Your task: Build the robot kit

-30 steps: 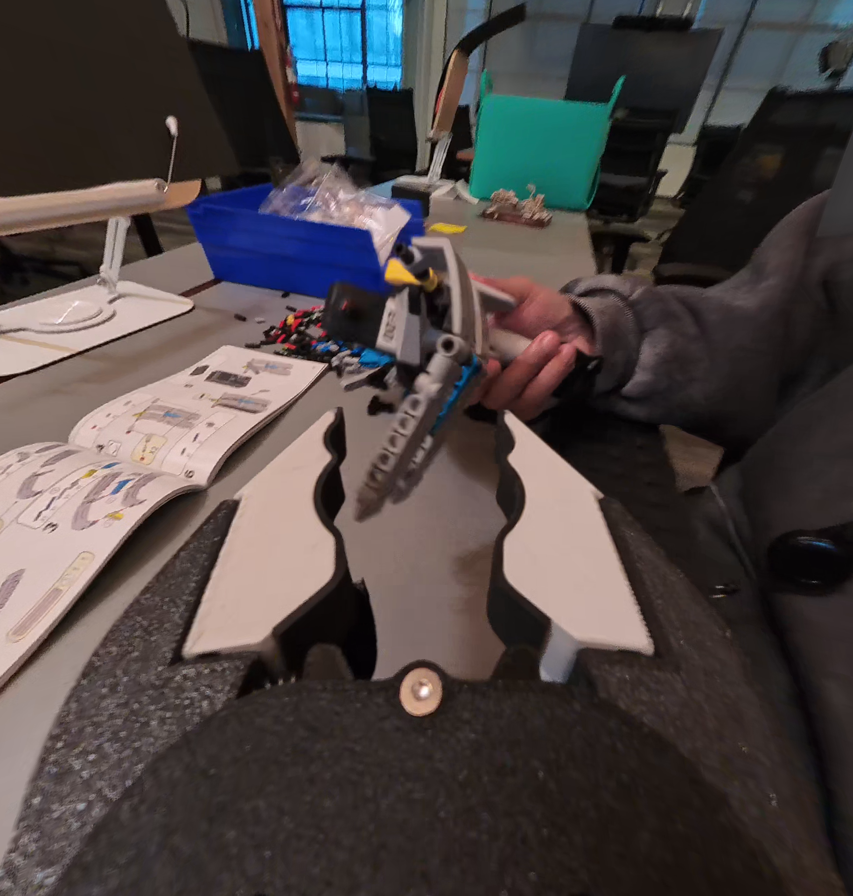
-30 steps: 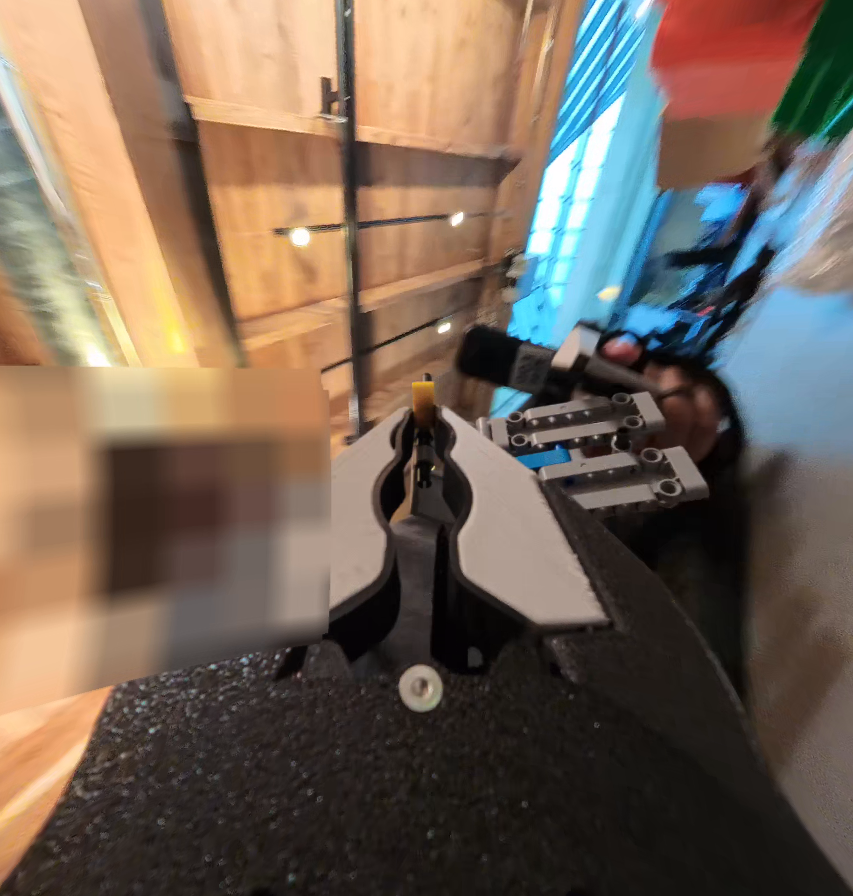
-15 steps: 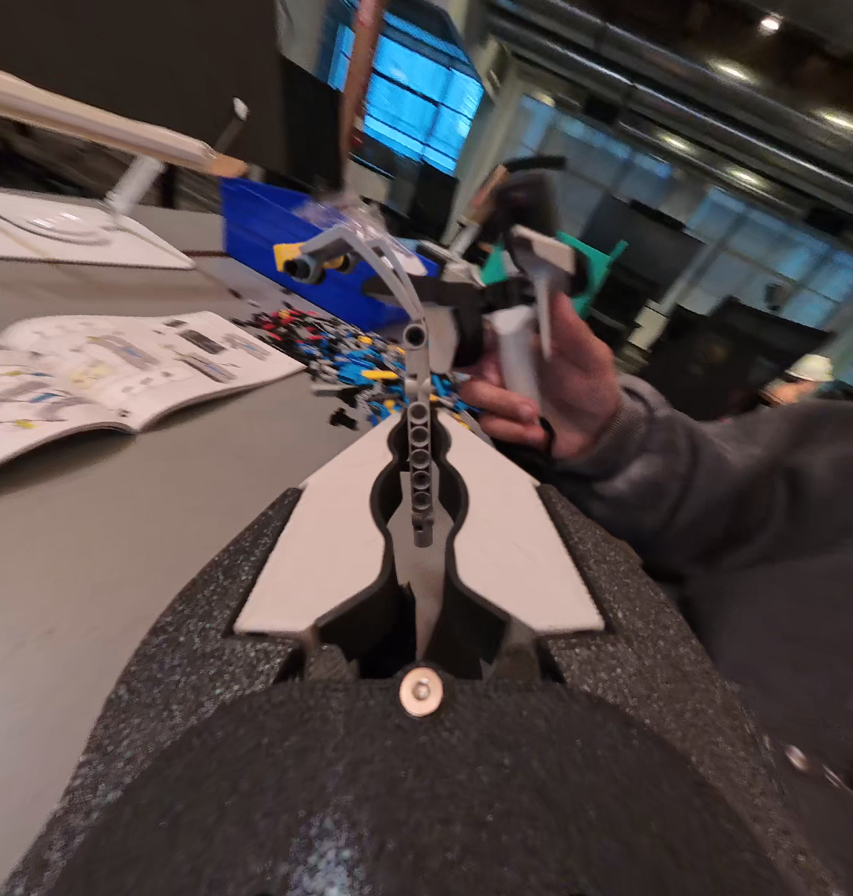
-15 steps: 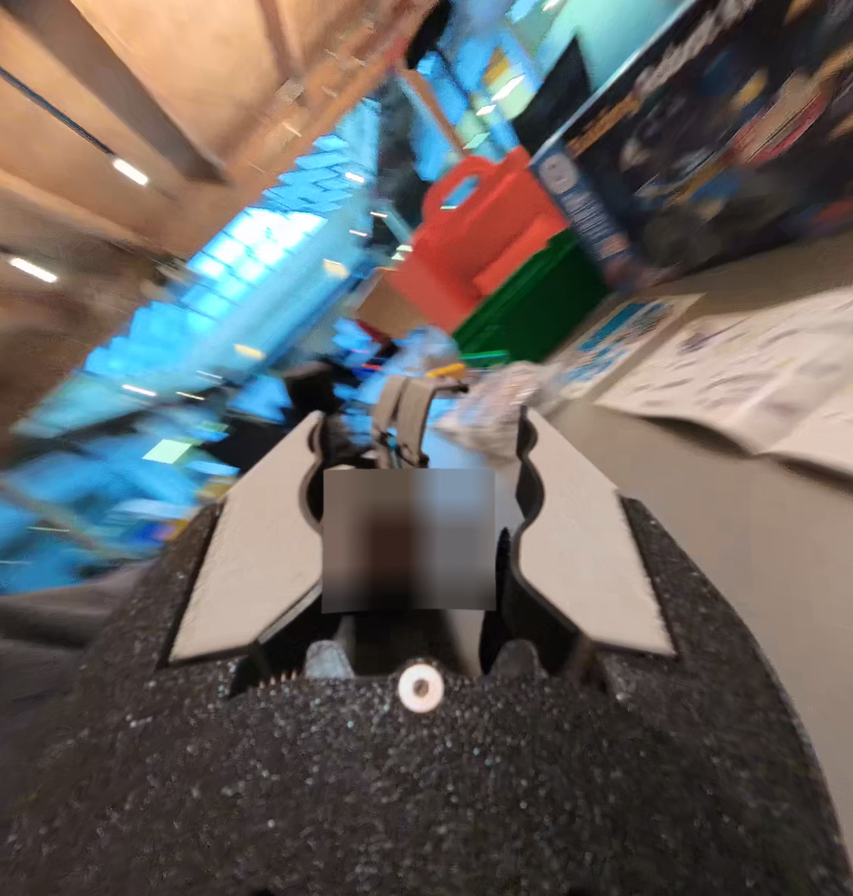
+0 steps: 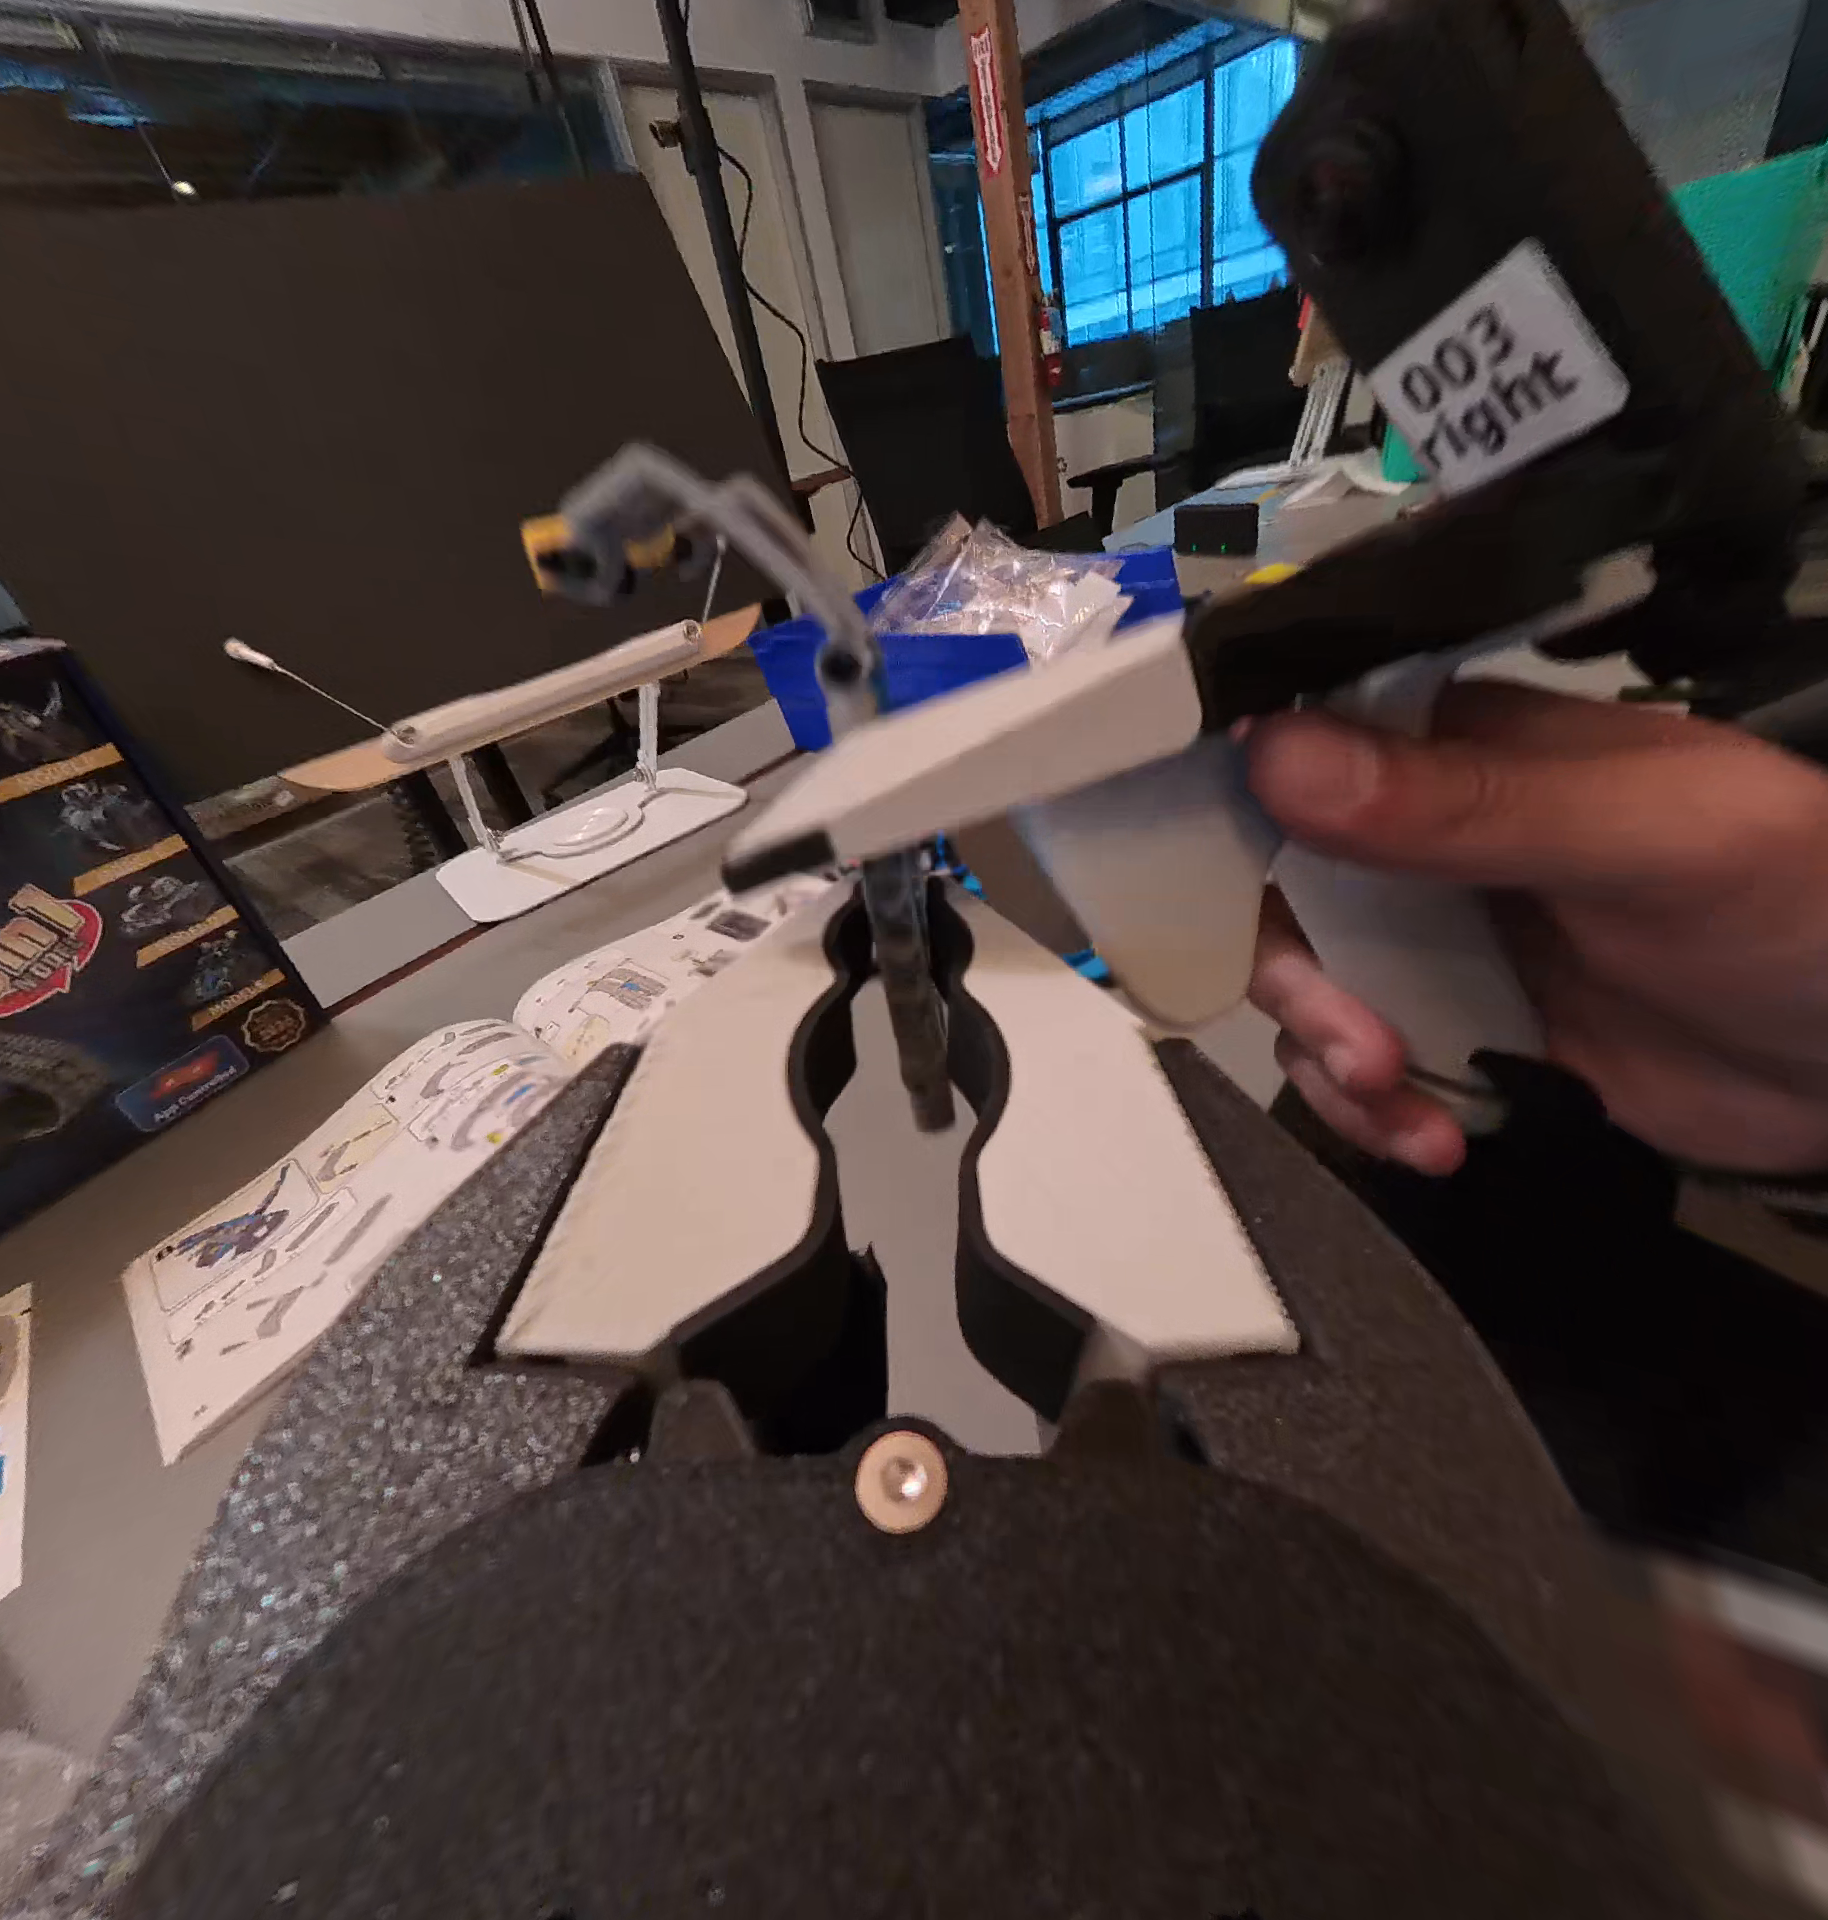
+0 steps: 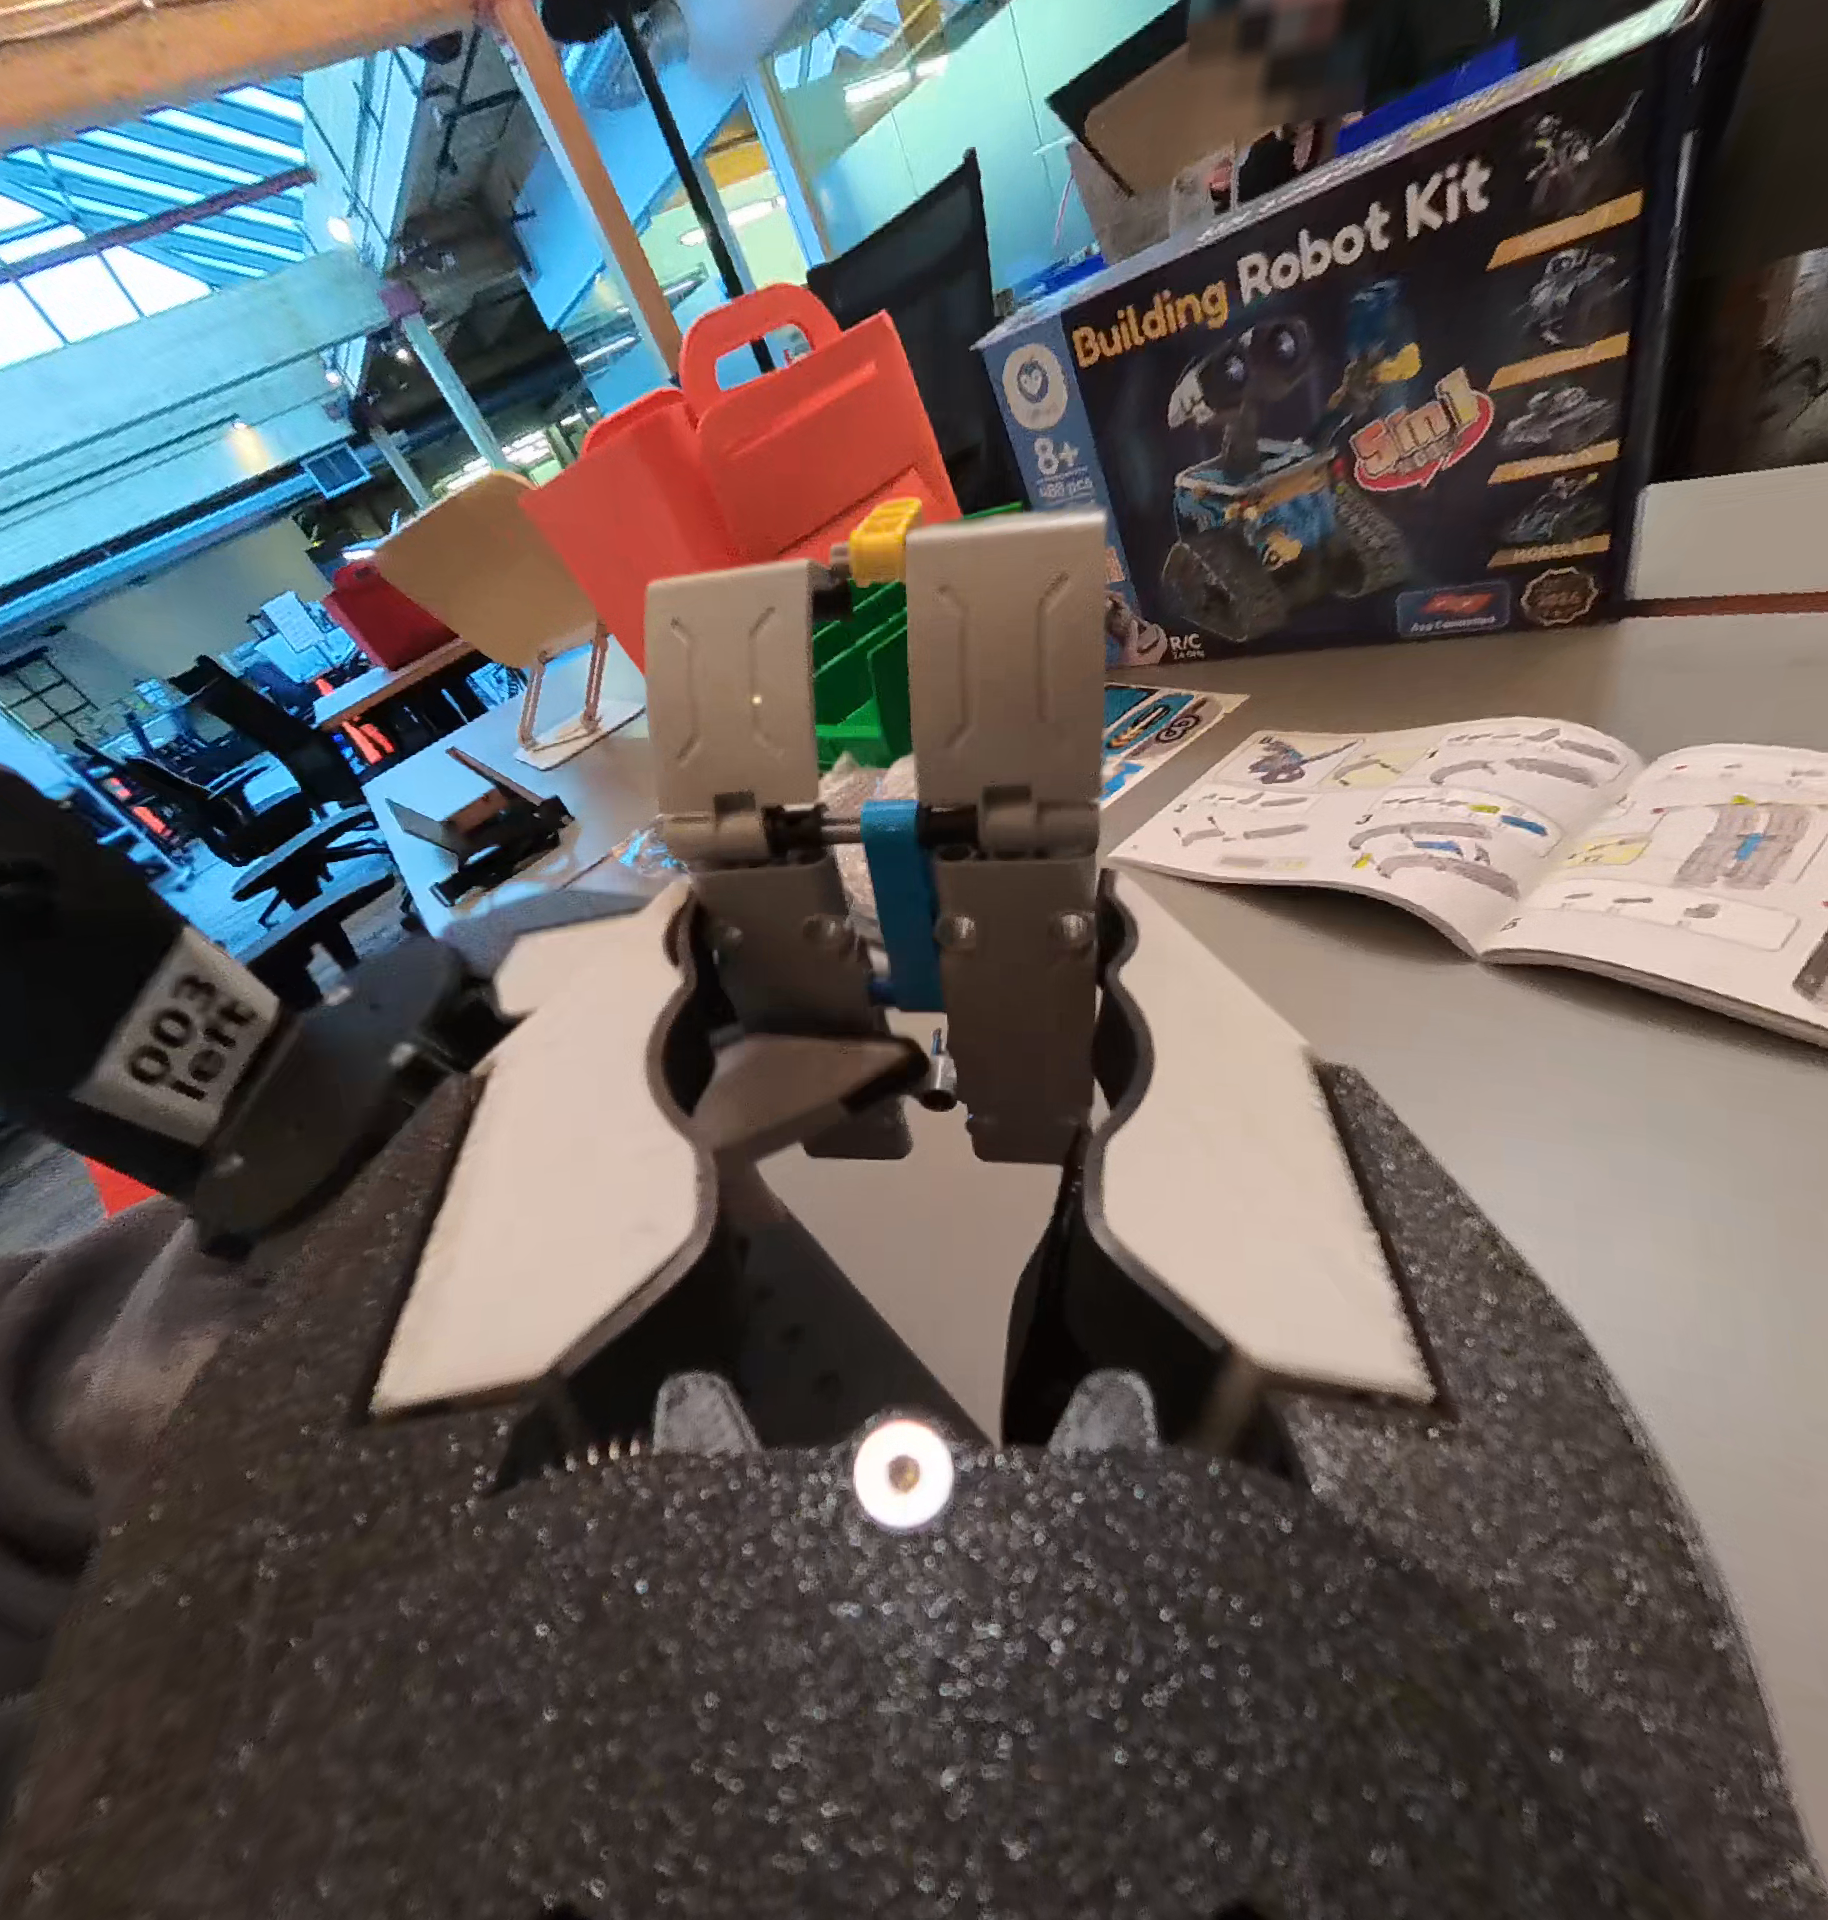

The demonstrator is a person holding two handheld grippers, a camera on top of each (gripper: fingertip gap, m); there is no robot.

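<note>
Left wrist view: left gripper [image 5: 905,1023] nearly closed, pinching a thin dark beam of the brick assembly [image 5: 697,540] between its tips; the beam runs up into a curved grey arm w/ a yellow-black end. Right gripper [image 5: 785,862] crosses just above, held by a hand [image 5: 1575,935].

Right wrist view: right gripper [image 6: 894,997] part-open, fingers clamped on the assembly's two grey hinged panels, blue link between them, yellow piece on top. Left gripper's finger reaches in from the left below the panels.

Grey bench [image 6: 1616,1195] carries an open instruction booklet [image 6: 1512,831], dark kit box [image 6: 1336,395], orange bag [image 6: 785,457], blue bin [image 5: 920,665]. Office chairs, big windows behind.
</note>
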